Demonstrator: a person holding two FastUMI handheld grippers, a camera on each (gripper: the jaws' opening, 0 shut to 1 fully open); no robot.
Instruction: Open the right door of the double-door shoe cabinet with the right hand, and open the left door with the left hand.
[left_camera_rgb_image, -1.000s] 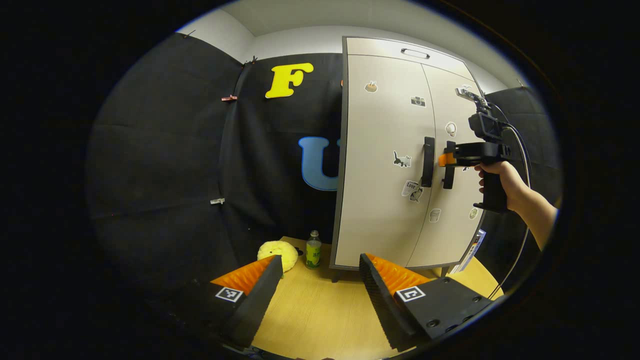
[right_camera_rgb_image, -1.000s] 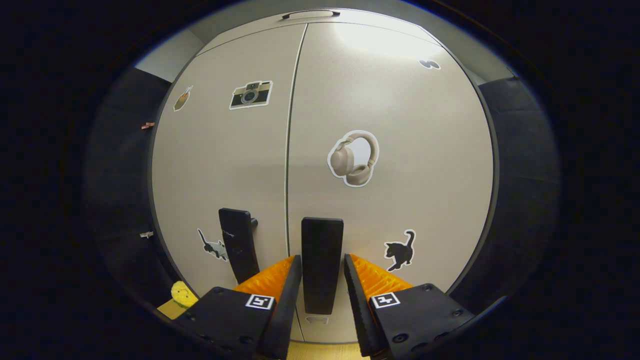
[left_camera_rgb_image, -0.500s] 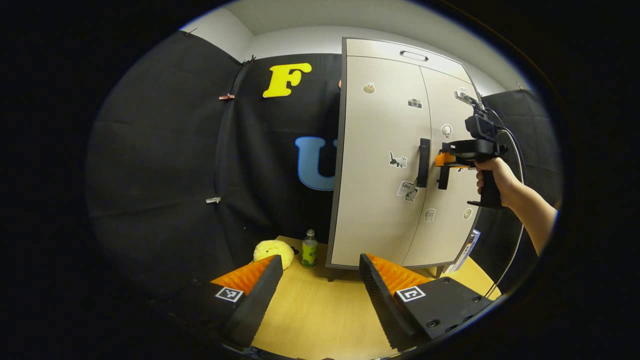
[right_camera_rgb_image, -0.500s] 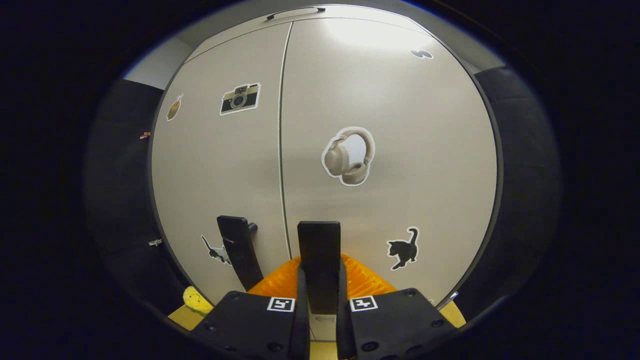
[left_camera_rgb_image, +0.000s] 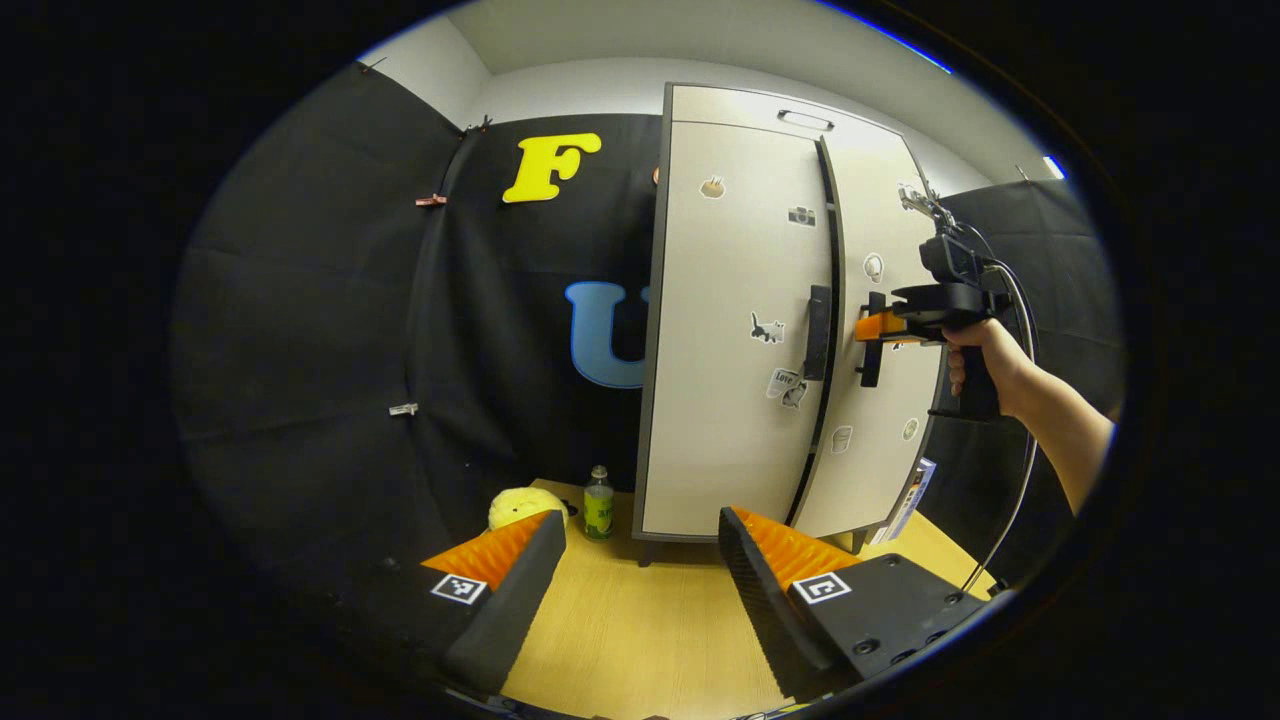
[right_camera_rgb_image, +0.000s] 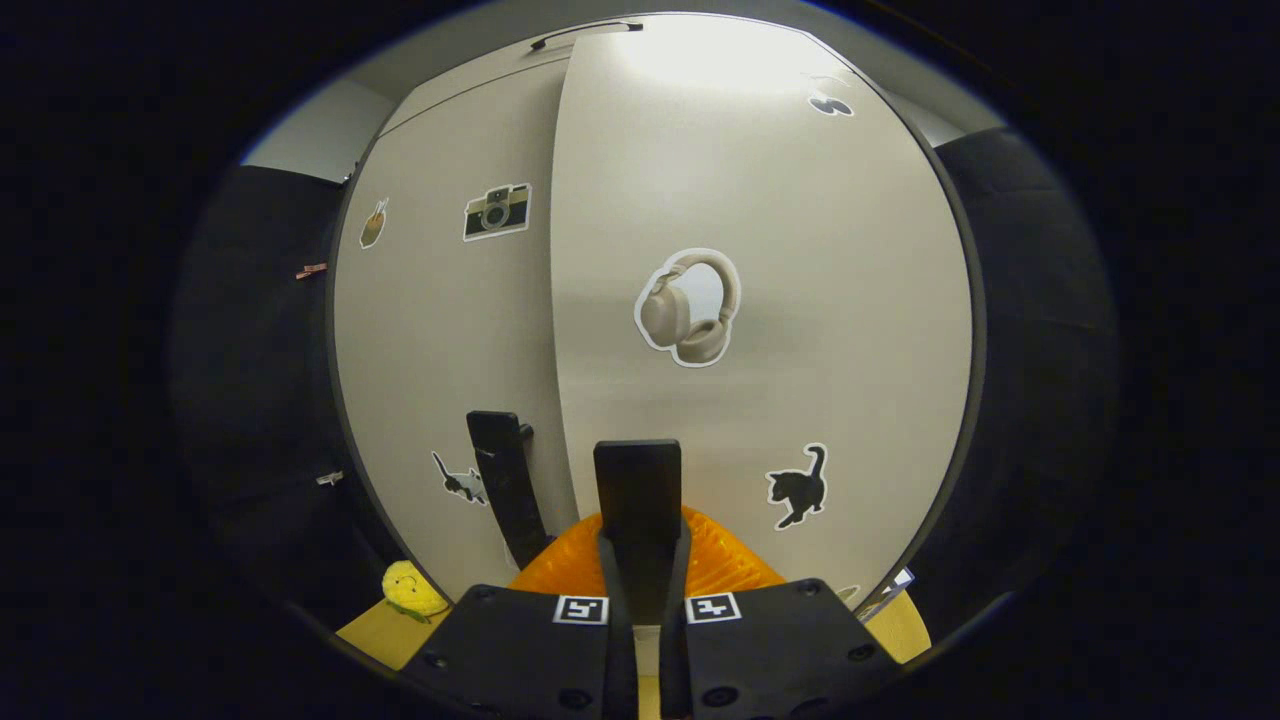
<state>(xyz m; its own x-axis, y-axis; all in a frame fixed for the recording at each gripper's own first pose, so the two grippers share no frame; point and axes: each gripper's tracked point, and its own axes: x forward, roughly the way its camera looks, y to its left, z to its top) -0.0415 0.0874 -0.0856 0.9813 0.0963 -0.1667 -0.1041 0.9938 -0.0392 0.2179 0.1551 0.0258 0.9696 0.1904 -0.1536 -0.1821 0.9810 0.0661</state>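
Right gripper (right_camera_rgb_image: 640, 560) clamped on right door handle (right_camera_rgb_image: 637, 480) — right door (right_camera_rgb_image: 760, 250) seen cracked ajar, so grip kept for pulling (judged). Left gripper (left_camera_rgb_image: 640, 560) spread wide, held back over surface (left_camera_rgb_image: 640, 640), well apart from left door handle (left_camera_rgb_image: 817, 332) — left door (left_camera_rgb_image: 735, 330) shut.

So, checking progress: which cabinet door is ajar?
The right door, whose handle the right gripper clamps; a dark gap separates it from the flush left door.
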